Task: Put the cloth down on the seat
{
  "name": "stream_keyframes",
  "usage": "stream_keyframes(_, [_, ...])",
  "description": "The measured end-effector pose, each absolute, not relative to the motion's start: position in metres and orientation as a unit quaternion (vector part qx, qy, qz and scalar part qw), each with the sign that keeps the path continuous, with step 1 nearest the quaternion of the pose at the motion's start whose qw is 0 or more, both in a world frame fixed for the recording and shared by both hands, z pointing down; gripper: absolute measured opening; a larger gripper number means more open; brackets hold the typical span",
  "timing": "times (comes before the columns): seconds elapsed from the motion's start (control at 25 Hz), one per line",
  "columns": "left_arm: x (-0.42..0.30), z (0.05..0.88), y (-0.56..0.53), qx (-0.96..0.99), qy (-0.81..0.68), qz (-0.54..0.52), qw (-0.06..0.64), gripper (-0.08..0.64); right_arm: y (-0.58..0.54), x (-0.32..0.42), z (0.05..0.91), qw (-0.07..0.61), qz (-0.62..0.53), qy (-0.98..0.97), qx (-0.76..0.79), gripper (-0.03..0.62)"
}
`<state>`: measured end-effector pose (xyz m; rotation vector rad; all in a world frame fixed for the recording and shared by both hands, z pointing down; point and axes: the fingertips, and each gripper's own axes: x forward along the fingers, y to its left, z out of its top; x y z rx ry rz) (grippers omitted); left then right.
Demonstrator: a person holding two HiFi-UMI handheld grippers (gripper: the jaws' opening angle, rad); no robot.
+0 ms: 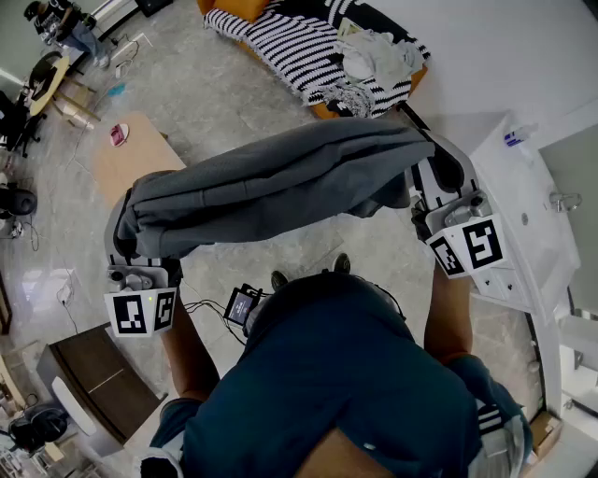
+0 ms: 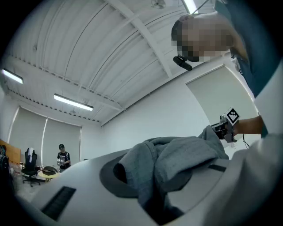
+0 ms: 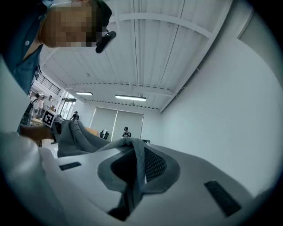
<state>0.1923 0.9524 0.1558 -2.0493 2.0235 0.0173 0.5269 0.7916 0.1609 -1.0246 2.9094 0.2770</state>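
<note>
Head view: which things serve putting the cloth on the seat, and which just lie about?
Job: dark grey cloth, clamped by left gripper and right gripper; orange seat.
Lying about: striped black-and-white blanket, pale clothes heap, light wooden table, white washbasin.

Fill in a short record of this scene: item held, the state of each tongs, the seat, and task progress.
Item held: grey cloth, stretched between both tongs
Left tongs: shut on one end of the cloth
Right tongs: shut on the other end
Seat: orange seat under a striped cover, ahead of the person
Progress: cloth in the air, not yet on the seat
</note>
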Motion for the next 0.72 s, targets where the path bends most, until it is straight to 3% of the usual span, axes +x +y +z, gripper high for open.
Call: stream_keyframes(0.72, [0.214,0.163,0.941,-0.713,0.689,0.008,0.128,0.087,0.788,0.538,0.171,0.029,0.085,0.936,-0.339,0.021])
